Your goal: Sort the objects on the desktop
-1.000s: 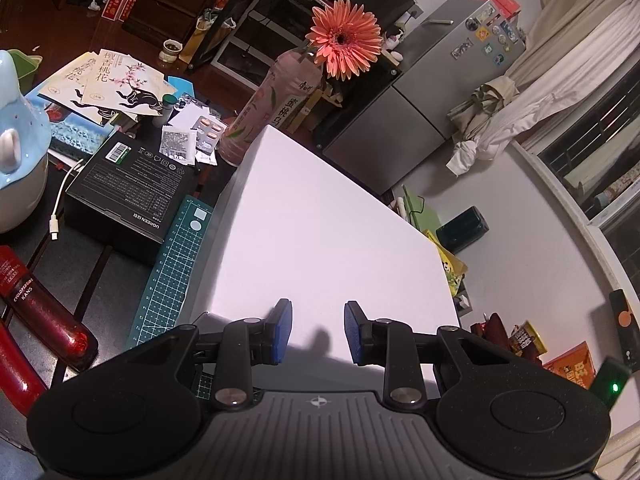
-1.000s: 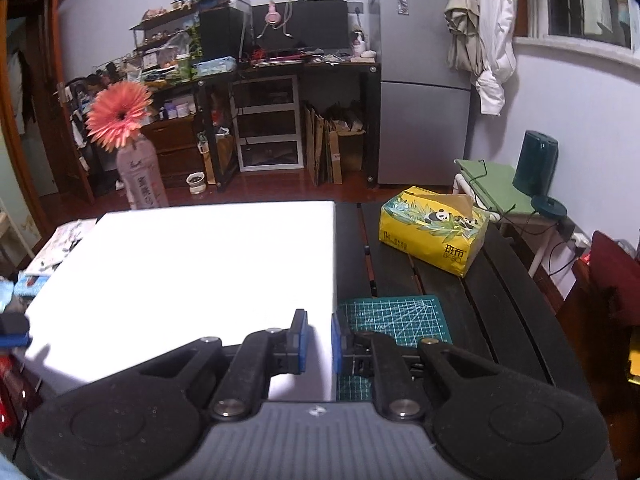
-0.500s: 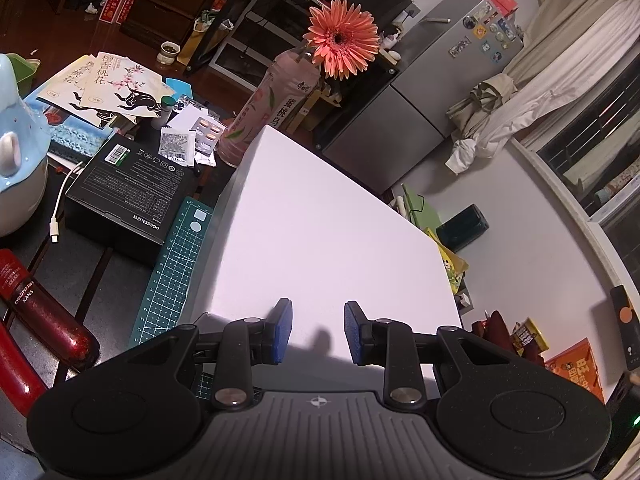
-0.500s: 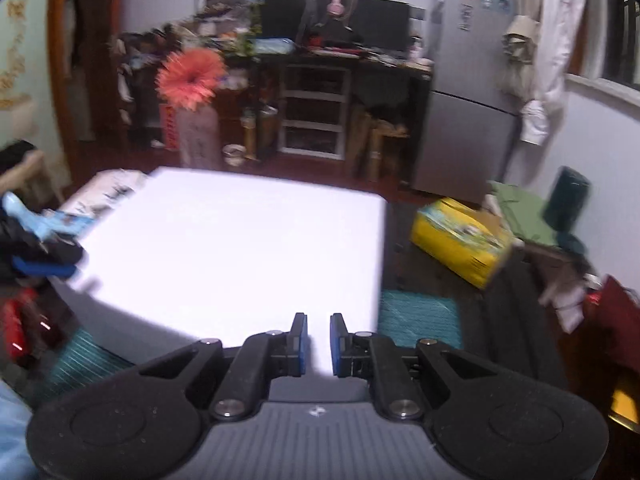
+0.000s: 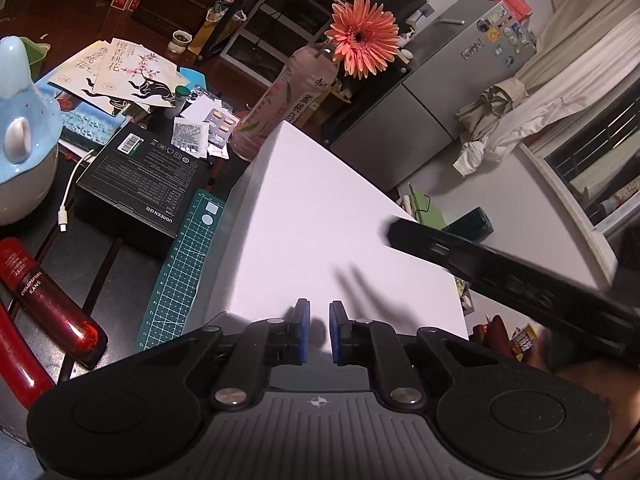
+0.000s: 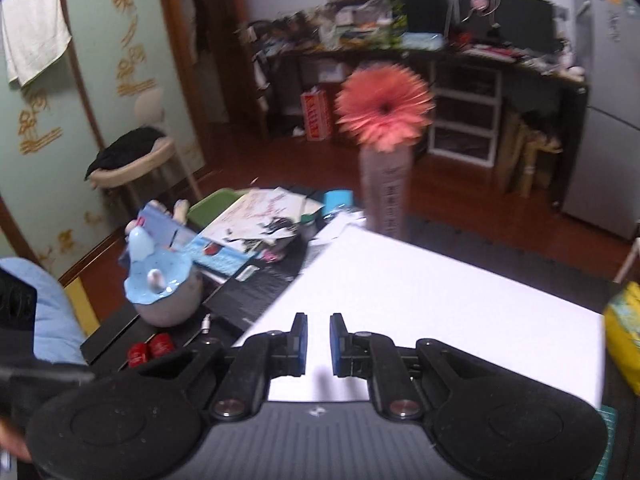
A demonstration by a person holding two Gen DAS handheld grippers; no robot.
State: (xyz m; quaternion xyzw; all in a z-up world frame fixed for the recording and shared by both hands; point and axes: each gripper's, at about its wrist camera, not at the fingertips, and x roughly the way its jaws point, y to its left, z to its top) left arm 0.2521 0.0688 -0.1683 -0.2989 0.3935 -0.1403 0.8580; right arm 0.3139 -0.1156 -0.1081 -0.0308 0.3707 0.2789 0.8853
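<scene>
Barely begun: both grippers empty, clutter unsorted.
Left gripper (image 5: 318, 330) and right gripper (image 6: 318, 344) hover nearly closed over the white box (image 5: 340, 224); booklets (image 5: 124, 72), black carton (image 5: 140, 176) and red tube (image 5: 48, 300) lie left of them.

Your two handheld grippers, matte black throughout.
Your left gripper (image 5: 319, 330) and right gripper (image 6: 319, 344) each show blue finger pads (image 5: 303, 330), silver pivot screws, round black discs and a ribbed grey centre plate.

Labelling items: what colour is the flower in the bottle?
Coral-orange flower, dark centre; sharpest in the left wrist view.
</scene>
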